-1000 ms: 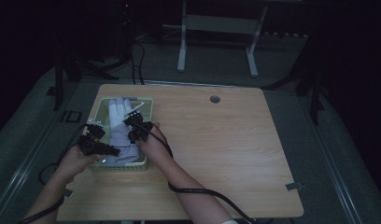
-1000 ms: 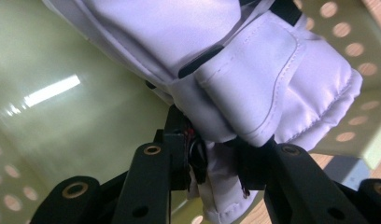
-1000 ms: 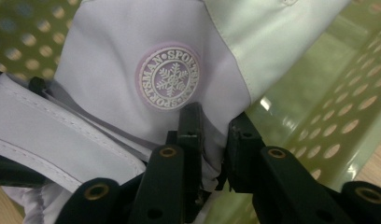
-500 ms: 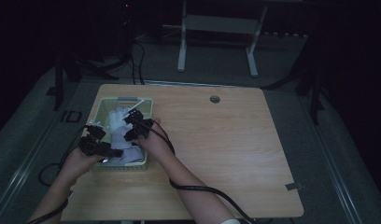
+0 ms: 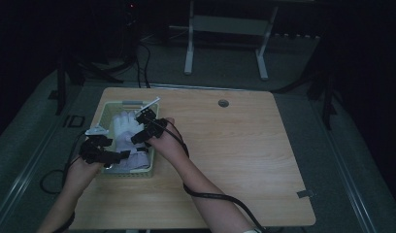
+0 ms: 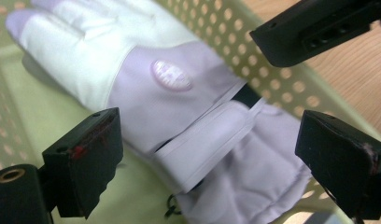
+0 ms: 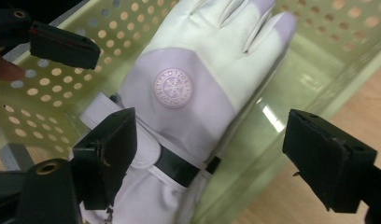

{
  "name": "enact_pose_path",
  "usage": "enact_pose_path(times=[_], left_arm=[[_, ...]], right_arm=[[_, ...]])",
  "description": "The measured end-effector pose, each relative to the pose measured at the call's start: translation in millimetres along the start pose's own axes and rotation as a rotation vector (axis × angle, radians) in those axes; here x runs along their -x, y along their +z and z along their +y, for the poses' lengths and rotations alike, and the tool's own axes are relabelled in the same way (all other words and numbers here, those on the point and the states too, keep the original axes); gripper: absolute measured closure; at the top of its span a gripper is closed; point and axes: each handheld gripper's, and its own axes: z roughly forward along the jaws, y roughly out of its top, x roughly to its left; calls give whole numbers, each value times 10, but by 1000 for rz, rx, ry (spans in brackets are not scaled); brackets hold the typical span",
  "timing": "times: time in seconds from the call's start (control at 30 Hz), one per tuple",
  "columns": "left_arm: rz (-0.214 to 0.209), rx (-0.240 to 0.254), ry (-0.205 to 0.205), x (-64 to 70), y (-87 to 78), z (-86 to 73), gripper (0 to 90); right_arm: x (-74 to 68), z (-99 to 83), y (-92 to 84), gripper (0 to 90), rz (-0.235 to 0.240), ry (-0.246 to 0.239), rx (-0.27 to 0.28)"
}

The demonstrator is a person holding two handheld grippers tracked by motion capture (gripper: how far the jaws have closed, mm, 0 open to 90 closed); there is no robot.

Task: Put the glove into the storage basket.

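The jaws of both grippers stand wide apart and have just been opening, and nothing is pressed between them. In the left gripper view the two black jaws frame the cuff of the glove (image 6: pixel 179 116) without touching it. In the right gripper view it is the same: the glove (image 7: pixel 198 93) lies below, between the open jaws, free of them.

In the high view the left gripper (image 5: pixel 119 156) is at about 8 o'clock from the middle of the basket (image 5: pixel 110 110), over its near end. The right gripper (image 5: pixel 138 127) is at about 3 o'clock, over the basket's right wall. Both are close above the glove (image 5: pixel 124 127).

The glove lies flat inside the pale green basket, with its fingers pointing to 12 o'clock, toward the far end, and its cuff at 6 o'clock, near the person. The round badge on its back faces up, and the black strap at the wrist looks fastened. The basket sits on the table (image 5: pixel 244 160) at the left side, around 9 o'clock from the table's middle.

I judge that the placing is done: the glove is in the basket and released. What is left seems small, only to draw both grippers away from the basket. Whether a second glove lies under this one I cannot tell.
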Motion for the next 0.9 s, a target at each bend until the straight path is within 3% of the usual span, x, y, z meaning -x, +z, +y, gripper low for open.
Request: enact_pose_path(times=[0.23,0.4,0.57,0.73,0.9], left_arm=[[-13,56,12,192,-7,72,78],[-44,108,-1,354,3,143,79],[-50,114,29,516,48,203,78],[-78,120,24,620,106,230,78],[-100,114,43,785,191,246,78]], right_arm=[[119,-83,-143,158,-14,-8,30],[190,-147,-256,149,-16,-23,50],[317,-239,-360,148,-28,-11,63],[425,-333,-455,148,-43,-6,78],[520,-427,-519,148,-51,-1,84]])
